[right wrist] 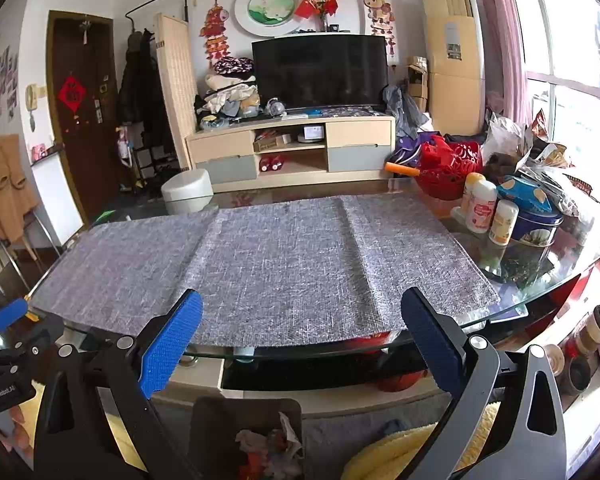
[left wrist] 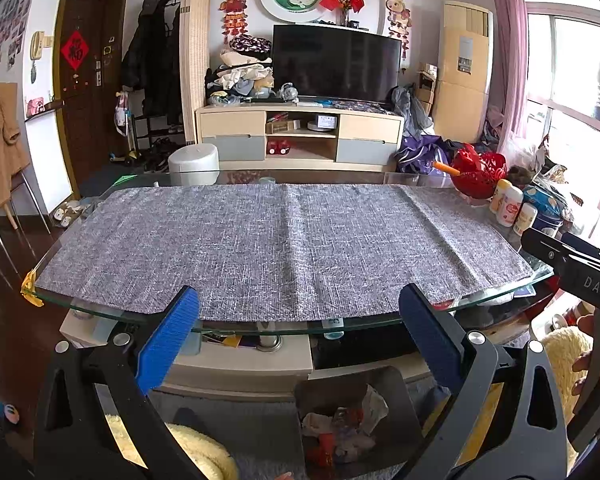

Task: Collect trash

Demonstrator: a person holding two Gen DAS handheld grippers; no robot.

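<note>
**Apparently All In: Trash Sitting in the Bin, Both Tools Hanging Back**

Both grippers are hovering at the near edge of the glass bench (left wrist: pixel 100 312), side by side, and neither is carrying a thing. The left gripper (left wrist: pixel 300 312) is showing its blue pads spread wide with only the grey mat (left wrist: pixel 284 240) visible between them; the right gripper (right wrist: pixel 302 316) is doing just the same, jaws apart, nothing in the gap.

Where is the trash? It is lying down below, in the dark bin (left wrist: pixel 396 396) on the floor just in front of the bench. Crumpled wrappers (left wrist: pixel 340 428), white paper with red and orange scraps, are piling up inside it, and the right wrist view is looking down on the same heap. The bin is standing right under the near edge, which I judge makes for a short drop from bench to bin.

The mat itself is lying flat and bare, nothing loose showing on it. Over at the far right corner, the red basket (right wrist: pixel 452 168), the bottles (right wrist: pixel 480 208) and the blue tin (right wrist: pixel 536 228) are clustering off the mat, and they are reading as household goods rather than litter.

My call: the collecting is looking finished or close to it, and the tools are hanging back, wide open, because nothing is left to seize.
</note>
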